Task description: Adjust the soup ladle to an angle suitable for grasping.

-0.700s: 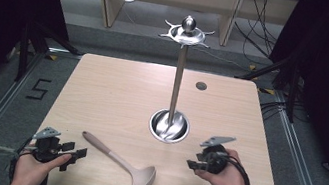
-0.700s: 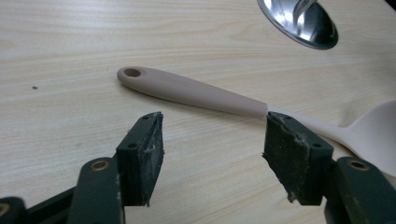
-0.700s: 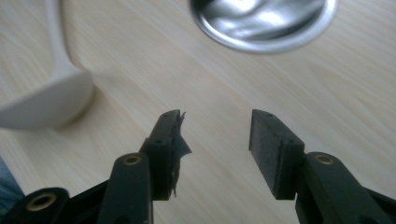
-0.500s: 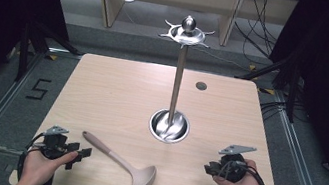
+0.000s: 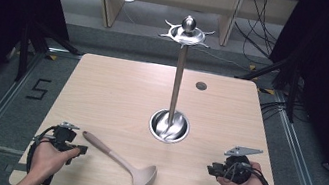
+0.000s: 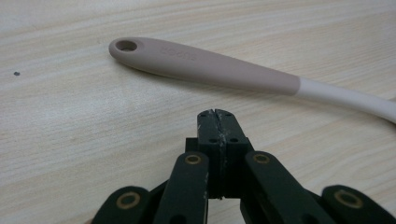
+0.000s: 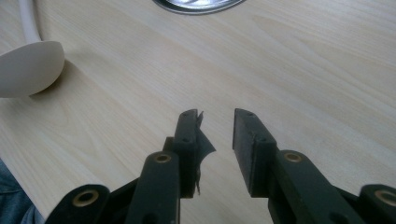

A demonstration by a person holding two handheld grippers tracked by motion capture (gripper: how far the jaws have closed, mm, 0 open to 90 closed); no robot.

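A beige ladle (image 5: 114,155) lies flat near the table's front edge, its bowl (image 7: 28,67) turned toward the right side. At the front left a hand holds my left gripper (image 5: 80,149), and its jaws touch each other with nothing between them. Its tips (image 6: 216,116) stop just short of the ladle's handle (image 6: 210,67), which has a hanging hole at its end. My right gripper (image 5: 211,170) is at the front right, low over bare wood, with a narrow gap between its jaws (image 7: 217,116) and nothing in it.
A tall steel utensil stand (image 5: 178,74) with hooks at its top rises from a round base (image 5: 169,126) at mid-table; the rim of that base (image 7: 196,4) lies ahead of the right gripper. A small dark hole (image 5: 201,85) marks the far tabletop.
The right hand and its gripper have moved to the right, away from the stand's base and a little nearer the front edge. The left hand has barely shifted. The ladle has not moved.
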